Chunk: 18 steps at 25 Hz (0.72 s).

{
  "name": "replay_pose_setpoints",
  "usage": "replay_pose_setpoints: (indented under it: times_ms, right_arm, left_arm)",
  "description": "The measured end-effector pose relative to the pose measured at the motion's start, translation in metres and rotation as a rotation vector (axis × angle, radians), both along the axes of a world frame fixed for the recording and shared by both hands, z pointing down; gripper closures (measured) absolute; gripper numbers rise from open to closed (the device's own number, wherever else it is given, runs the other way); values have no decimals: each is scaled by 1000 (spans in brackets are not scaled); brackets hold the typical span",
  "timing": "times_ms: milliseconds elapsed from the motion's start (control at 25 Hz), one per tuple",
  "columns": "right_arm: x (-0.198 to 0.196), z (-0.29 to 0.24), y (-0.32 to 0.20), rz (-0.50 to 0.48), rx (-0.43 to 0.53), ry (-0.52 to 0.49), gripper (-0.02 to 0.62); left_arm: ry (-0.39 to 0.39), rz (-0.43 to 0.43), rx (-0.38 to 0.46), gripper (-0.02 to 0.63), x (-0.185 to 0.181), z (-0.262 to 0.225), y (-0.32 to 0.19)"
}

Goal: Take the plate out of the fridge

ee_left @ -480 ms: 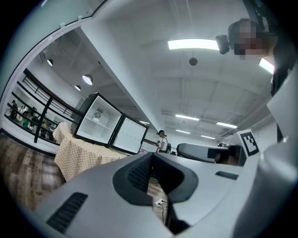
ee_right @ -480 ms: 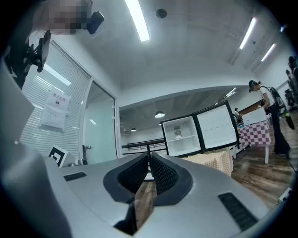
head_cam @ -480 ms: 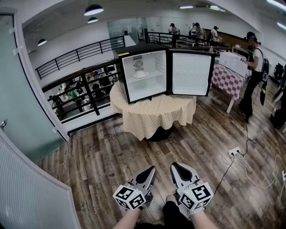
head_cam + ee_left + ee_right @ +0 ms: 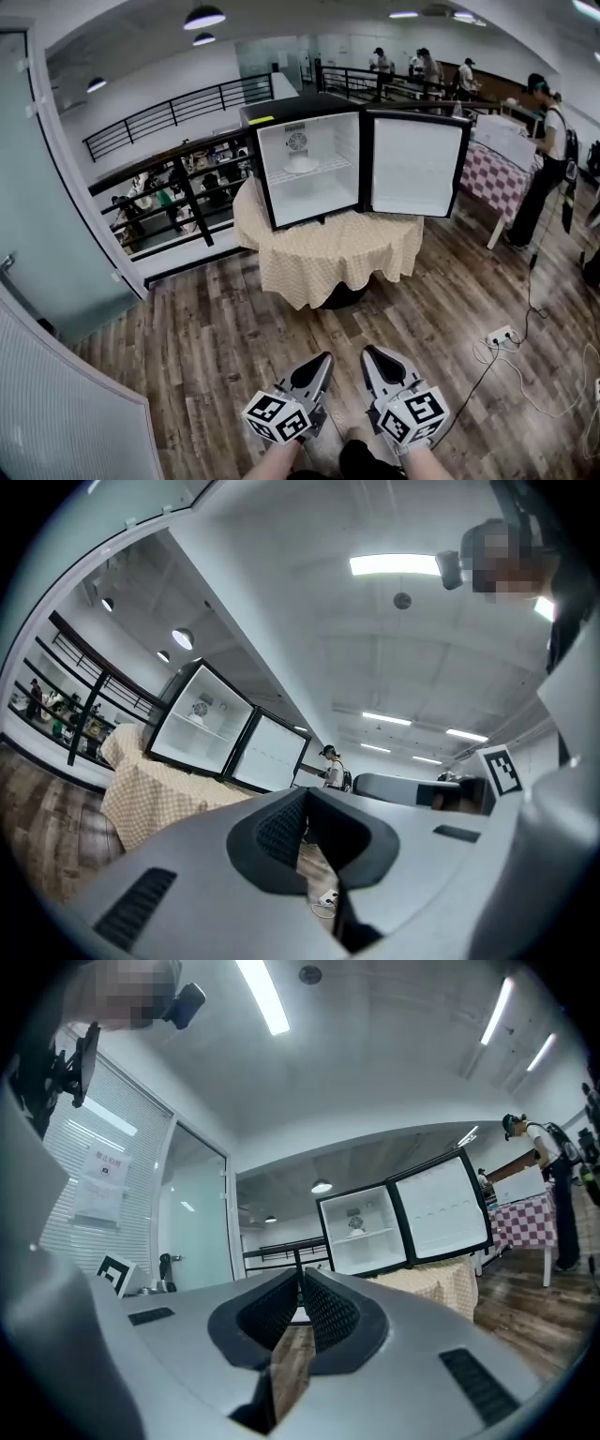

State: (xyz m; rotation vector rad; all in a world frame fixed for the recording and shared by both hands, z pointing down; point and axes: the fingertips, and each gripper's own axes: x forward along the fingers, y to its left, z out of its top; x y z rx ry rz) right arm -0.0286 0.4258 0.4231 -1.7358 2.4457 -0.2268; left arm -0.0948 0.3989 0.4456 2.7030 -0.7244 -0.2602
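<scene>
- You hold both grippers low and level over the wood floor (image 4: 216, 328), side by side, close to you.
- Your left gripper (image 4: 323, 359) has its jaws together, with nothing between them.
- Your right gripper (image 4: 368, 353) is closed as well, and empty.
- Farther off stands a round table (image 4: 328, 253) under a checked cloth, well apart from both grippers.
- On it sits the fridge (image 4: 291, 109), its door (image 4: 417, 167) swung open to the right.
- The plate (image 4: 301, 165) lies on the fridge's upper shelf, far from you.

checked tablecloth (image 4: 328, 253) (power strip (image 4: 500, 336) nearby)
</scene>
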Motion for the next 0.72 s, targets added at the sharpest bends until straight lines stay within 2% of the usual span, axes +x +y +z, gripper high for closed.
replay_pose_setpoints:
  times_ms: [720]
  right_arm:
    - [40,8,-104,-125,-35,-9,548]
  left_arm:
    - [-7,-83,-34,598,50,7,-96]
